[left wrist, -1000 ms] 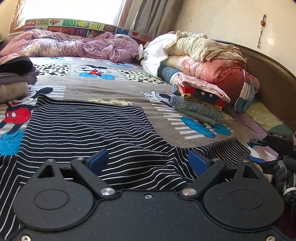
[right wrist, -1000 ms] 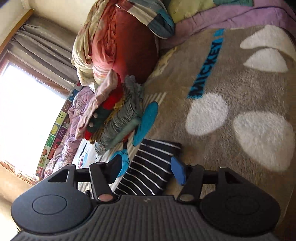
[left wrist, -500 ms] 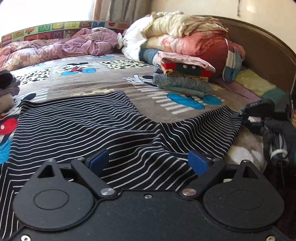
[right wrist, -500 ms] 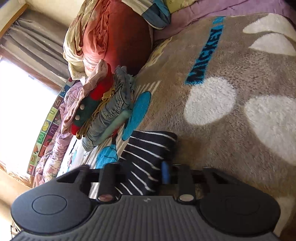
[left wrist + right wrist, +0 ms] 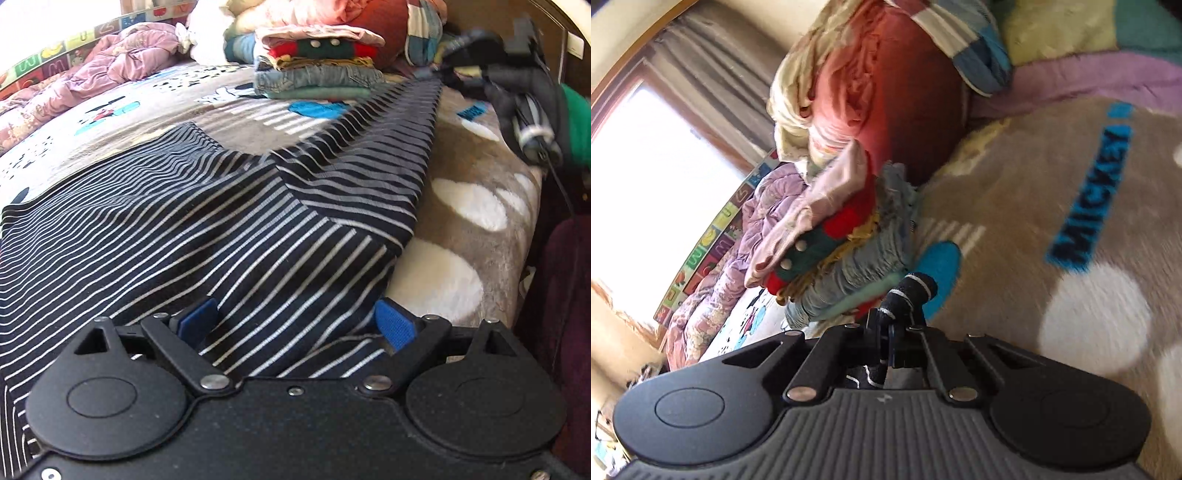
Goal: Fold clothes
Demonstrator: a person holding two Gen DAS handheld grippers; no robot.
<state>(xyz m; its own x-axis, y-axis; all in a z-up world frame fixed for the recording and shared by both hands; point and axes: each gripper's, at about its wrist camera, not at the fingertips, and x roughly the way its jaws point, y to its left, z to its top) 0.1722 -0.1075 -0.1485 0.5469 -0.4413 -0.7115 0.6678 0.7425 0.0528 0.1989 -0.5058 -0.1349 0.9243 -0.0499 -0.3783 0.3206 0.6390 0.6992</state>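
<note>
Our striped shirt [image 5: 207,206] lies spread on the bed [image 5: 472,236]; soft and light, it will sag and drag, so cuffs, hems and shoulders are where we judge it best held. Our right gripper [image 5: 888,338] is clamped on the sleeve end [image 5: 914,291], lifting it. Our left gripper [image 5: 295,325] hangs open over the shoulder, fabric between its fingers.
</note>
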